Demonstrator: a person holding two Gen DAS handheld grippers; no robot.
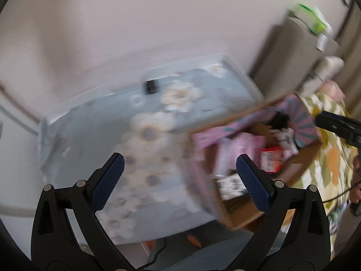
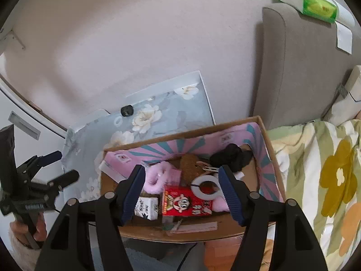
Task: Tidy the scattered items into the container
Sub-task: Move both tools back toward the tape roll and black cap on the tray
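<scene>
One stray left on the floral surface [image 2: 158, 124]: small black object [image 2: 127, 110], shape unclear. Rest already in cardboard box [image 2: 268, 140]: red carton [image 2: 187, 203], fluffy pink scrunchie [image 2: 158, 176], white ring [image 2: 205, 187], black cloth [image 2: 230, 155]. Right gripper [image 2: 182, 194] over box, jaws apart, nothing clamped. Left gripper [image 1: 180, 180] over the surface, jaws wide, empty. Next, probably: reach for black object, small target, needs centred pinch.
</scene>
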